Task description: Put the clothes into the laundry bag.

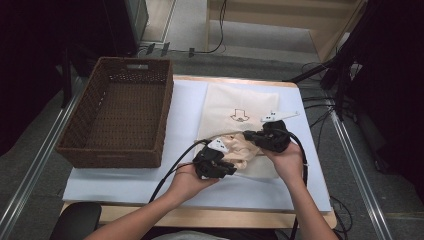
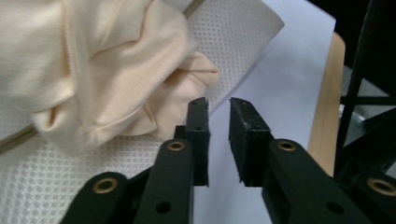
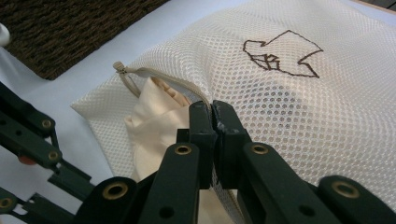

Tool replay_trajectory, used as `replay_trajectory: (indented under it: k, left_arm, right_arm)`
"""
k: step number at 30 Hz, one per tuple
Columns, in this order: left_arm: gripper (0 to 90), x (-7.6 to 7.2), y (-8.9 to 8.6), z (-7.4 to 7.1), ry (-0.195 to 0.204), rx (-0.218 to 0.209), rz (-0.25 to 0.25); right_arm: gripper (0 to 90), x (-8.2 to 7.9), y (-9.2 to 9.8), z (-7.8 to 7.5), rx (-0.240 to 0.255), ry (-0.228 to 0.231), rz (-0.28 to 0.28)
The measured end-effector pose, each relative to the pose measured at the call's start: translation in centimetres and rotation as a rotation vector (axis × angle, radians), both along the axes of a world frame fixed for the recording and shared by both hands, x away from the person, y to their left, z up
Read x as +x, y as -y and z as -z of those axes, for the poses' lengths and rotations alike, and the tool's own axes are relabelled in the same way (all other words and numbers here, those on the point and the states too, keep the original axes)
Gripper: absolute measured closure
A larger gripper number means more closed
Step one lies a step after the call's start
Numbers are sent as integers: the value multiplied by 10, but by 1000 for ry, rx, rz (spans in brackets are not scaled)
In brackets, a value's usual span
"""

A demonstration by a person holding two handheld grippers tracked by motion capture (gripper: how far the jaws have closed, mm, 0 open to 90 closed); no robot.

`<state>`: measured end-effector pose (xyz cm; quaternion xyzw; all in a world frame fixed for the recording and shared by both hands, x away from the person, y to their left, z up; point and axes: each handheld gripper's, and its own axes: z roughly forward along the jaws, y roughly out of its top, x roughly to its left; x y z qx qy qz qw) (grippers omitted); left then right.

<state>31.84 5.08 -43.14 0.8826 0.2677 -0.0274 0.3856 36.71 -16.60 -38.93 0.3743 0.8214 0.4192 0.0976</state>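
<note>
While right gripper [image 3: 212,109] pinches the white mesh laundry bag [image 3: 280,107] rim, left gripper [image 2: 218,105] sits nearly closed, empty, at 4 o'clock of the cream cloth garment [image 2: 107,70] half inside; regrasp may miss, dragging it out.

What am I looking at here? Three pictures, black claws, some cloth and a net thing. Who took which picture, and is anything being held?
A person at a table holds a hand-worked gripper in each hand. The high view comes from a camera overhead; the other two come from cameras riding on each gripper, looking along its black jaws. On the white sheet lie a wicker basket and a mesh laundry bag with a cream garment partly out of its zip opening. The right gripper is shut on the bag's edge by the zip. The left gripper sits beside the garment; its jaws are narrowly apart with nothing between them.
</note>
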Motion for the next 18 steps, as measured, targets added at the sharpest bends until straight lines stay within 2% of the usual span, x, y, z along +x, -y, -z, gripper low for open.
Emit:
replay_trajectory:
  k: [2,6,11,13,18]
  left_arm:
    - [824,0,5,3,-6,-13,8]
    - [882,0,17,8,-7,5,23]
    - [884,-2,30,16,13,20,33]
    - [884,-2,33,20,36,29,40]
    - [884,6,37,30,25,49,7]
  right_arm:
    - [890,0,0,0,0,0,0]
    - [890,0,1,0,0,1,-2]
    - [890,0,1,0,2,2,-1]
    - [890,0,2,0,2,-1,2]
    - [890,0,1,0,1,2,-5]
